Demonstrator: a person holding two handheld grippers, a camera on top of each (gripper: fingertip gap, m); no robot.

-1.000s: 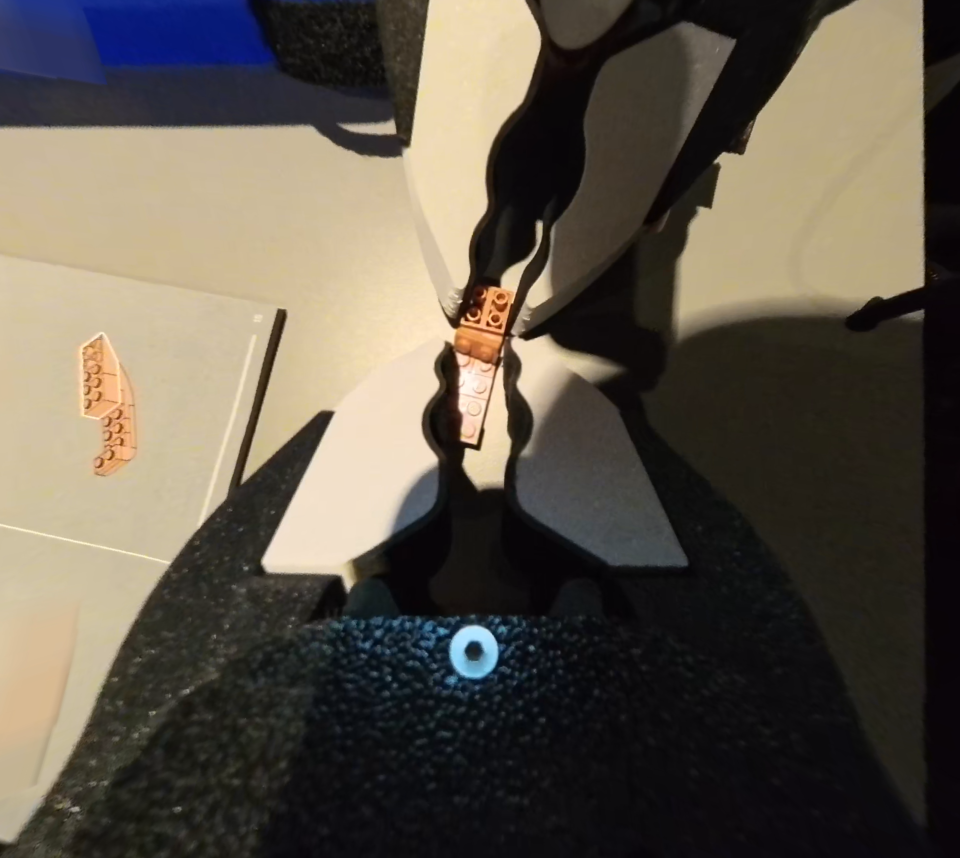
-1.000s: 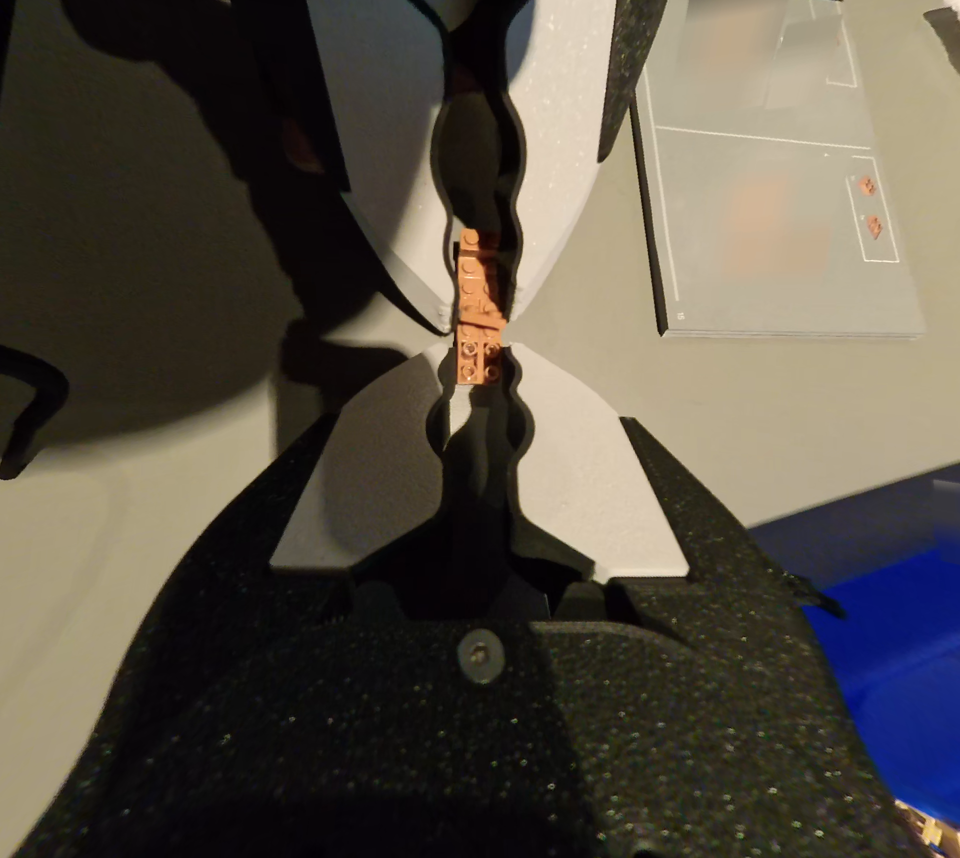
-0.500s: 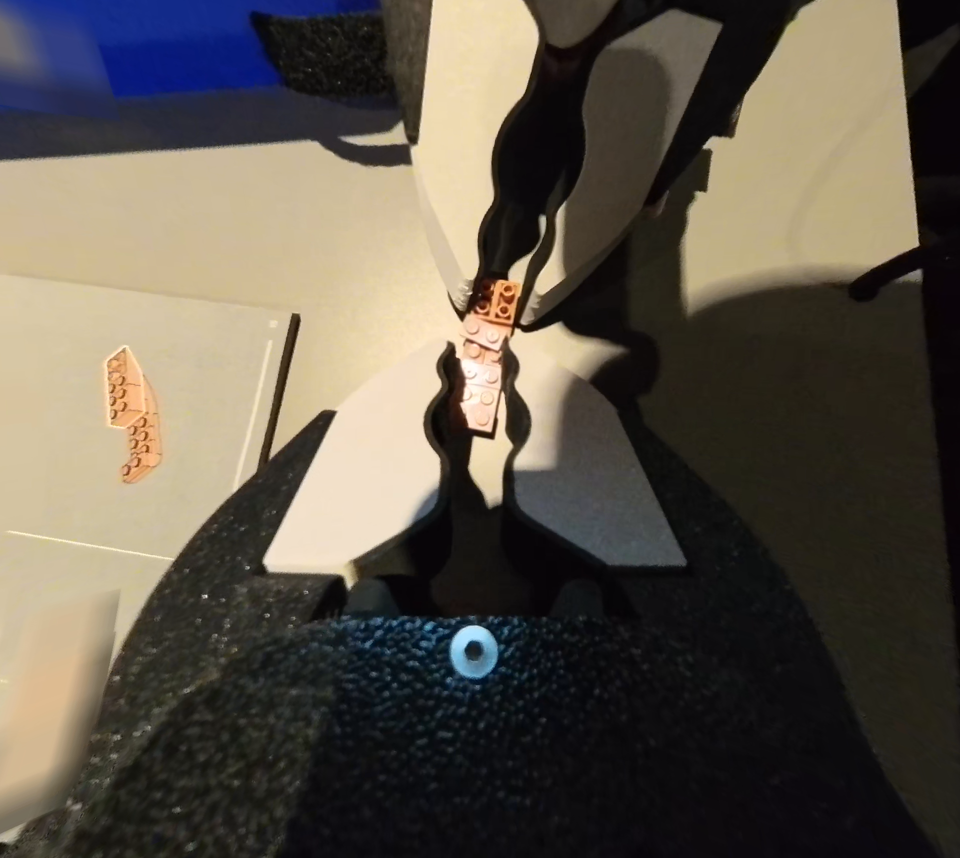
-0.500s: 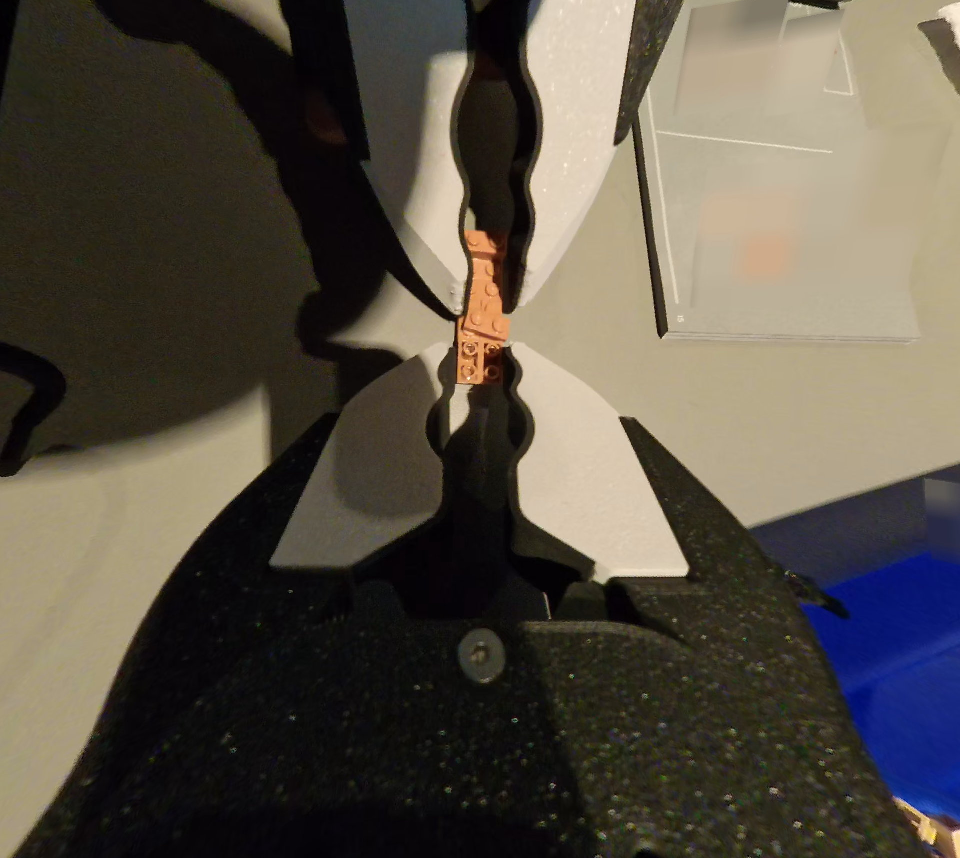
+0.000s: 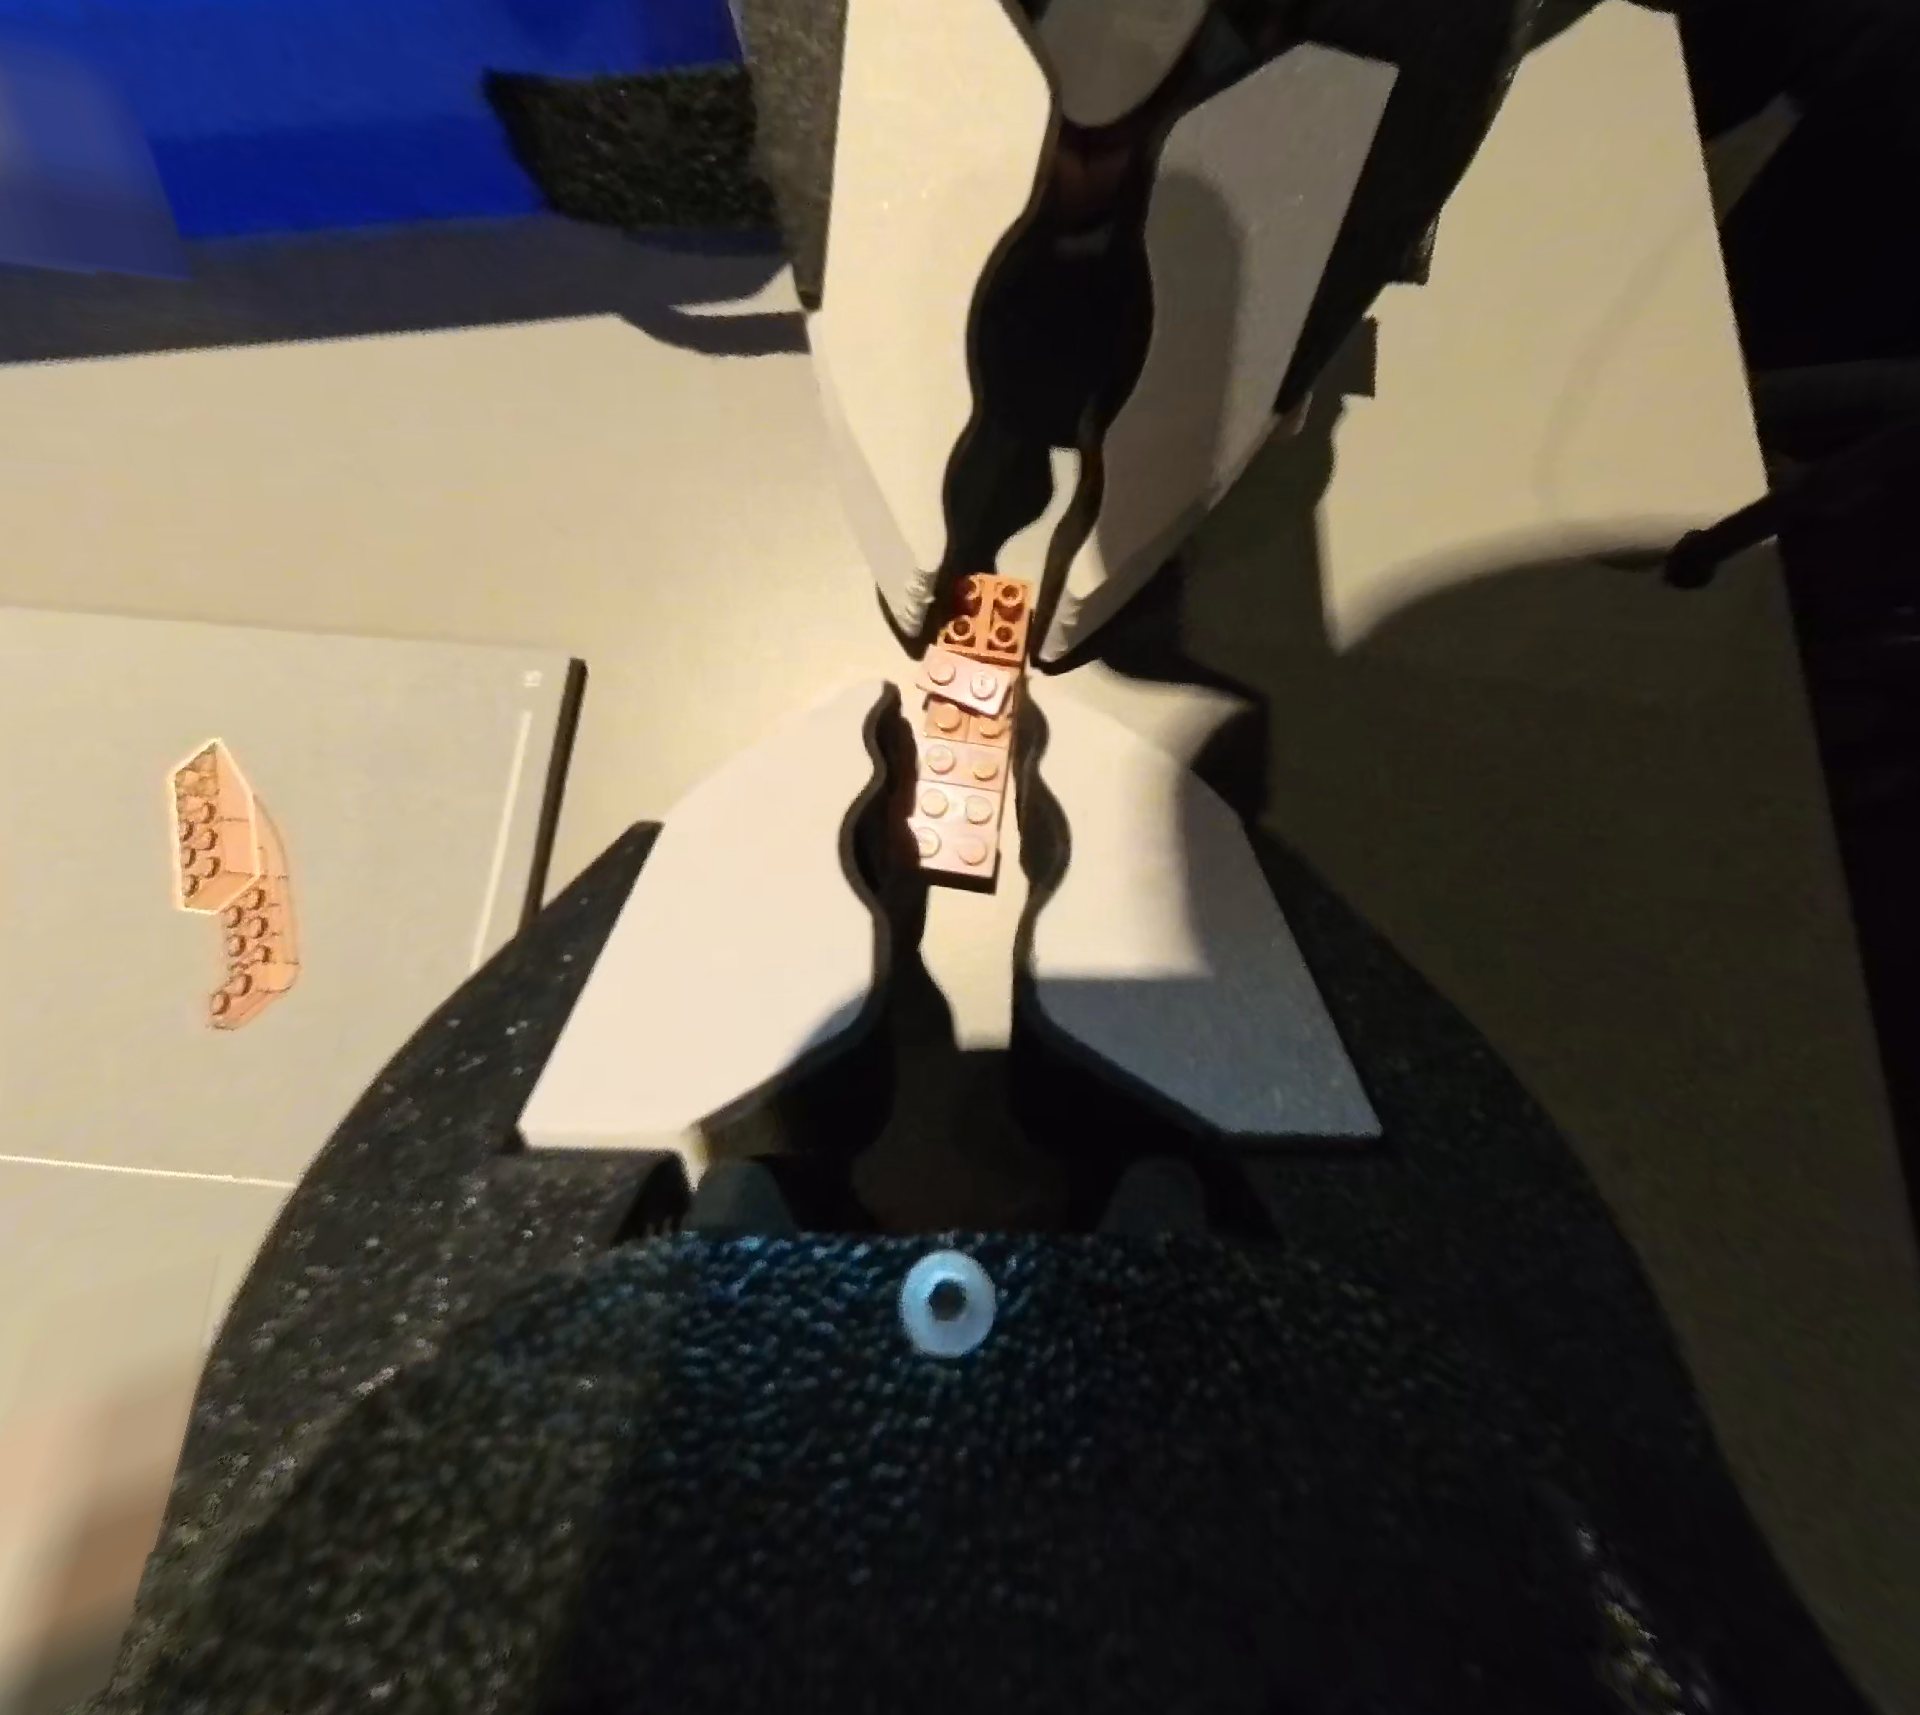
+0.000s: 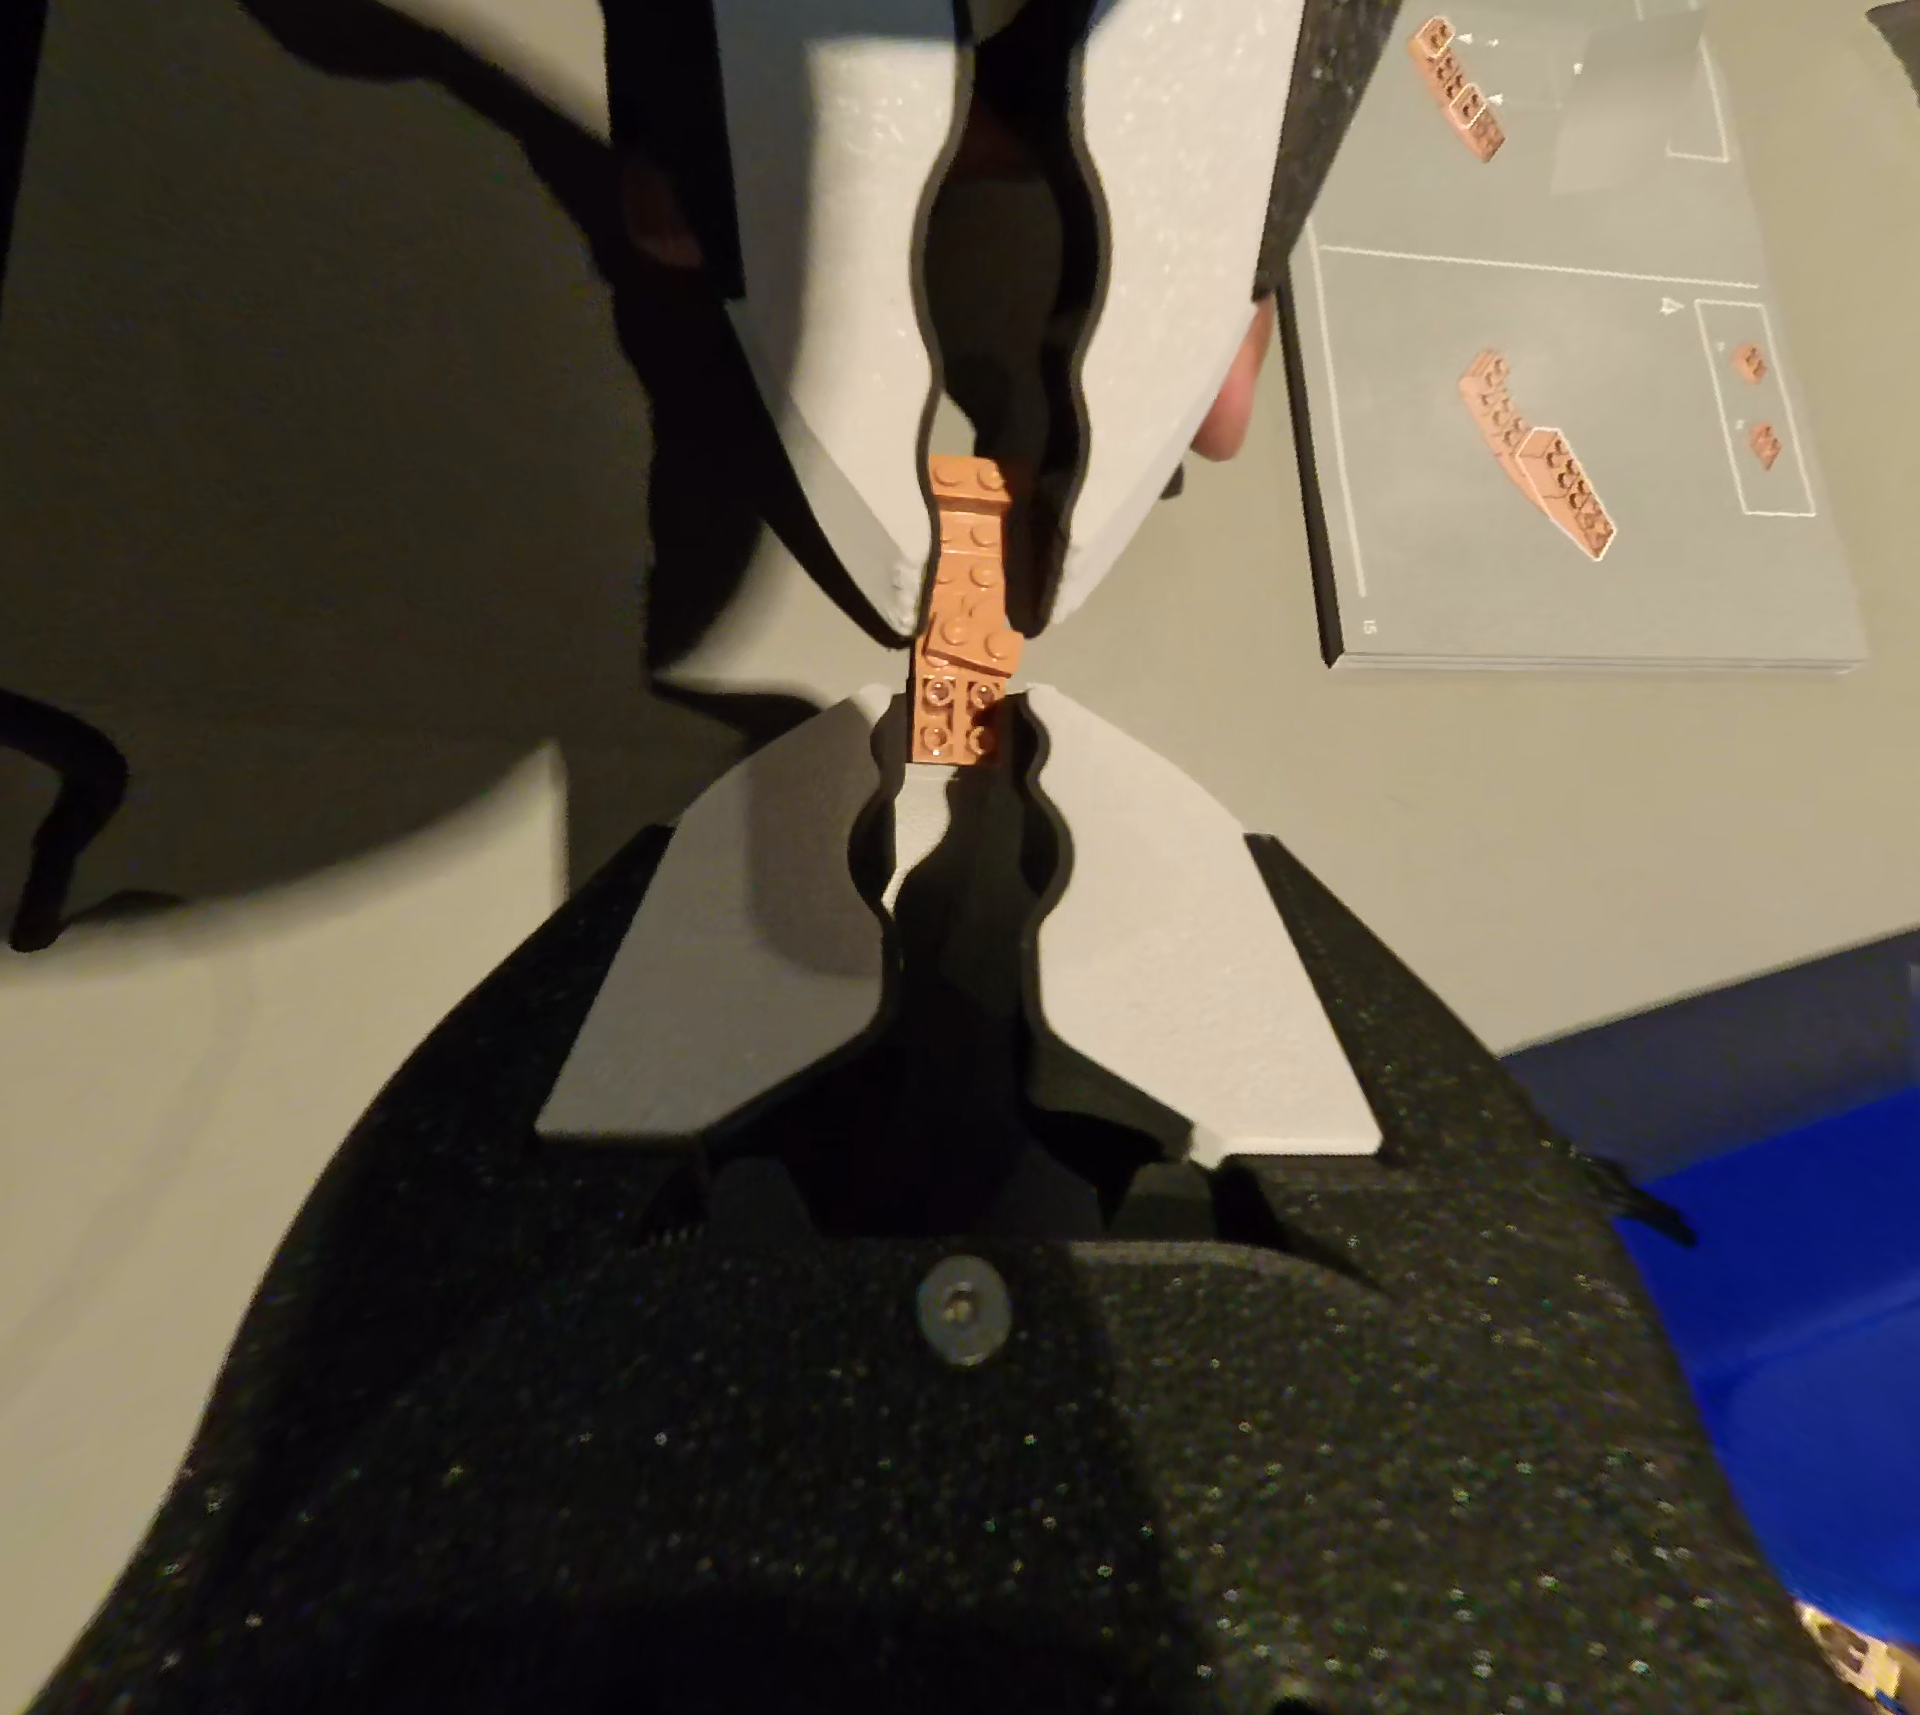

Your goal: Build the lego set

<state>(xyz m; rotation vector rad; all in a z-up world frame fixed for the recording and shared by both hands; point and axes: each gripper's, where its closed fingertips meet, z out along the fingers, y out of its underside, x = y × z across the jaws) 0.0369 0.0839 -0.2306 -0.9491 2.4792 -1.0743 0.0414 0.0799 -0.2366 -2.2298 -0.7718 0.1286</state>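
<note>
Both grippers meet tip to tip above a grey table. My left gripper (image 5: 961, 699) is shut on a long brown Lego assembly (image 5: 961, 792) made of several studded pieces. My right gripper (image 6: 951, 709) is shut on a small brown 2x2 brick (image 6: 956, 720). The brick's end touches the end of the assembly (image 6: 971, 564), where a small brown plate (image 6: 971, 652) sits slightly askew. In the left wrist view the right gripper (image 5: 987, 637) comes in from the top with the 2x2 brick (image 5: 987, 621). In the right wrist view the left gripper (image 6: 977, 621) comes in from the top.
An open instruction booklet (image 5: 260, 834) lies on the table to the left of my left gripper; it also shows in the right wrist view (image 6: 1558, 470). A blue bin (image 5: 312, 3) stands behind it and shows at lower right (image 6: 1766, 1302). A person's fingertip (image 6: 1231, 408) shows beside the left gripper. My two grippers' fingertips are within a few centimetres of each other.
Both grippers stay shut and tip to tip. The left gripper has shifted slightly, so more of the long assembly shows between its fingers. The small plate at the joint now looks askew.
</note>
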